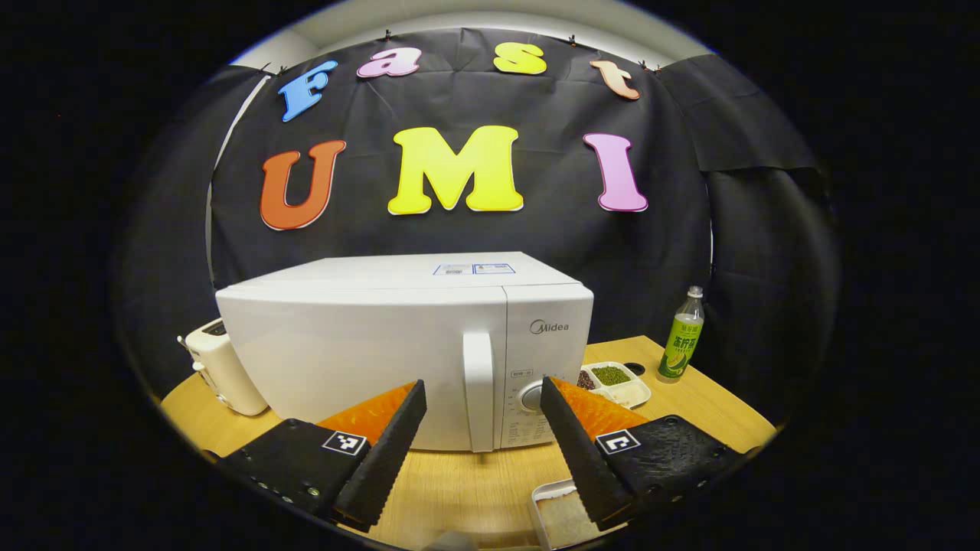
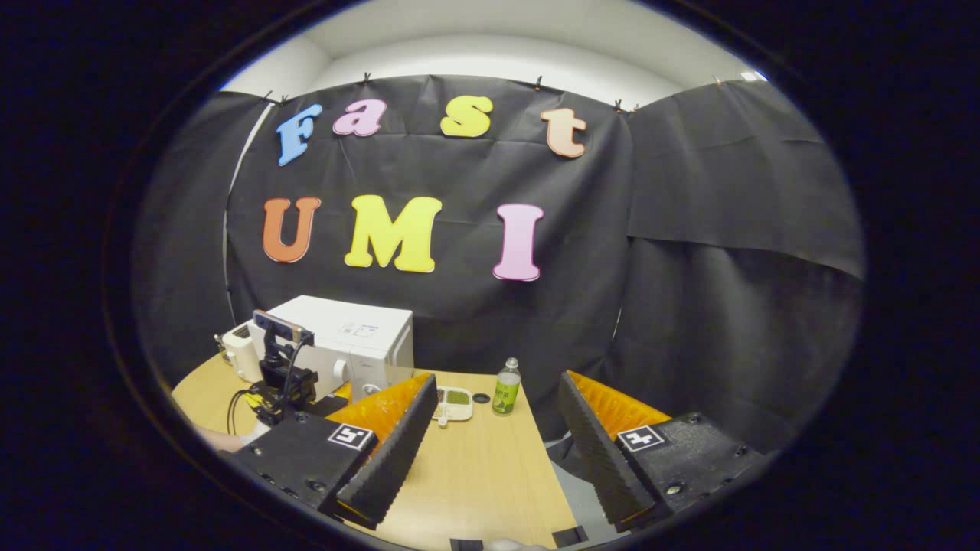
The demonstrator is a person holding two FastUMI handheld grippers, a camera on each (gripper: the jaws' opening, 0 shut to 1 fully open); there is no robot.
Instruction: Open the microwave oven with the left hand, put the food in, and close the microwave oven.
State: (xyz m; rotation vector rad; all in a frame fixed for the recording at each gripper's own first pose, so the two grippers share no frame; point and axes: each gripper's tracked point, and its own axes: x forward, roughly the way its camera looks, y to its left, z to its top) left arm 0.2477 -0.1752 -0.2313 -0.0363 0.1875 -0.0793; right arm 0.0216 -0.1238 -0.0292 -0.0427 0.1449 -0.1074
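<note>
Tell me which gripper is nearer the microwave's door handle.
Left. The left gripper hangs open just before the door handle, which stands between its fingers. The right gripper is open farther back, off toward the table's edge.

A toaster (image 1: 222, 367) stands at the table's (image 1: 475, 482) left edge. A green bottle (image 1: 681, 337) stands upright at the right, near a 3-compartment tray (image 1: 616, 383).

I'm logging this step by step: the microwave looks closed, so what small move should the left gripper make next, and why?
Probably ease the left gripper forward until its open fingers straddle the door handle. The microwave door is closed, and the handle stands between the fingers but farther off.
</note>
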